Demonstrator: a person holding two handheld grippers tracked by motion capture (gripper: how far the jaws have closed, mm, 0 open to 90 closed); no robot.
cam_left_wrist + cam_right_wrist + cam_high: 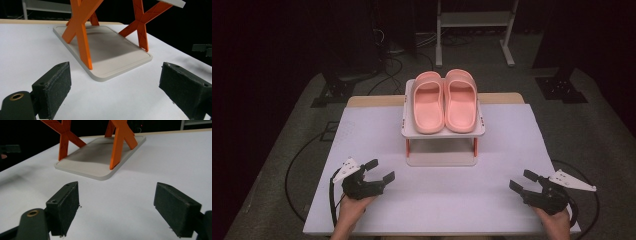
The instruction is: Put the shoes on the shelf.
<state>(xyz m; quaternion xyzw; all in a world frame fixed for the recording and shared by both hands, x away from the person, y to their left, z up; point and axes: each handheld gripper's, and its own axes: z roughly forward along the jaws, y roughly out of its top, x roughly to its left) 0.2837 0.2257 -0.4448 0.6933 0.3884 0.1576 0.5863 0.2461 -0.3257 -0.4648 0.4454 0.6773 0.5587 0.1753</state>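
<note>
High view: left tongs [380,170] and right tongs [524,180] gape wide, empty, resting low on table [432,200].

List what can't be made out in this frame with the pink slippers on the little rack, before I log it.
- Pair of pink rubber slide slippers: soles hidden in the high view, pressed against the white top shelf.
- White rack base plate: far end cut off by the top shelf in the high view.
- Orange X-shaped plastic legs: tops cropped by the upper edge in both gripper views.
- Small marks on the shelf's edges: too small to read.
</note>
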